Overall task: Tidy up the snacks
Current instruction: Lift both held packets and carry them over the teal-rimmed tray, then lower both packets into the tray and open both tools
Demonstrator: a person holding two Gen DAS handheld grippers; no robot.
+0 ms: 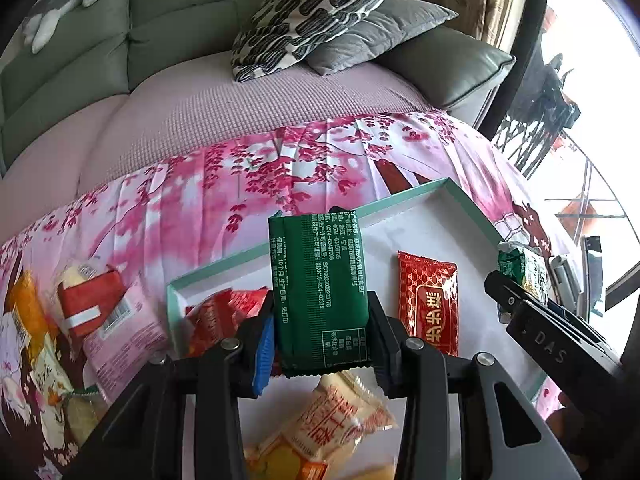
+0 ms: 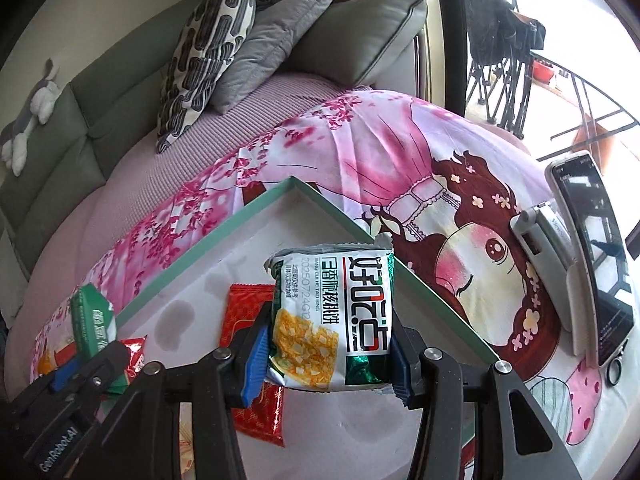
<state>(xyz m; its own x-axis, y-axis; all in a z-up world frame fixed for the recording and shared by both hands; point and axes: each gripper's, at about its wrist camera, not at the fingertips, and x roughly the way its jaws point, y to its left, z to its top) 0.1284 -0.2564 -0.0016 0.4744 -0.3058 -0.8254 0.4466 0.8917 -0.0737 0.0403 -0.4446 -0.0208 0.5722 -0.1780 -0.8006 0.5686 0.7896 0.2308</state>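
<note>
A dark green snack packet [image 1: 320, 292] rides clamped between the pads of the left hand-held gripper [image 1: 322, 332], held upright above the white floor of a shallow mint-rimmed tray [image 1: 404, 196]. Beside it, the right hand-held gripper [image 2: 326, 354] is closed on a white-and-green biscuit packet [image 2: 332, 316], which hangs over the tray near its far right corner. Both packets are in the air and neither has been set down.

The sorting looks roughly half done. A red packet [image 1: 430, 308] already lies flat in the tray, with more red wrappers [image 1: 224, 312] bunched at the tray's left wall and a pale yellow-and-white packet [image 1: 332, 424] lying just under the left gripper. Still outside, on the pink floral sheet [image 1: 240, 184] to the left, sit a red carton-style snack [image 1: 90, 300], an orange packet [image 1: 28, 312] and others, so several trips appear to remain.

Open white floor shows between the red packet and the far rim, the likeliest landing room for both loads. The rim is low but raised, so a packet would have to clear it. On the right, a phone [image 2: 592, 256] on a white stand [image 2: 548, 236] rests on the sheet just beyond the tray. The two grippers work close together, leaving little room between them.
</note>
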